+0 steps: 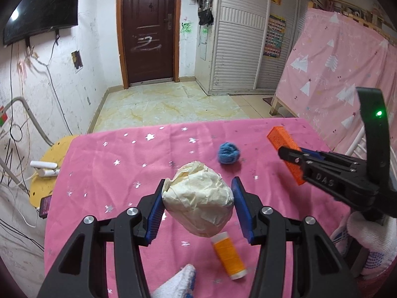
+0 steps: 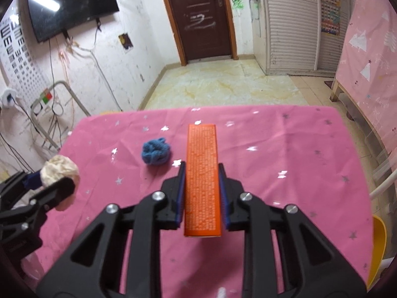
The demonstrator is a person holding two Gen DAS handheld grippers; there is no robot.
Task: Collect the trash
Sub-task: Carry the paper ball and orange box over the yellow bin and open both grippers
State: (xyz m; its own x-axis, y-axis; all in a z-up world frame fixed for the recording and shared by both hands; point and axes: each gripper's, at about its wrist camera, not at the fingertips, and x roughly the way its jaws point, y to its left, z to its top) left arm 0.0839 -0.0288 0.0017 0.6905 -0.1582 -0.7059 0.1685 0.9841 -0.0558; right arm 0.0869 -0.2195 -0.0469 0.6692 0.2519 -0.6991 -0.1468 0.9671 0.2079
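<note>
Pink cloth [image 2: 285,198] far edge clear; left gripper [image 1: 198,193] clamps paper wad [image 1: 198,201], right gripper [image 2: 202,181] orange box [image 2: 202,173].

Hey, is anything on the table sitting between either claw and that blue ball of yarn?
Nothing visible blocks the blue yarn ball; bare pink tablecloth surrounds it. But both claws are full: the left claw is shut on the crumpled paper wad, and the right claw is shut on the orange box.

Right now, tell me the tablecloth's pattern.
Pink with silver stars, clearest in the right wrist view.
</note>
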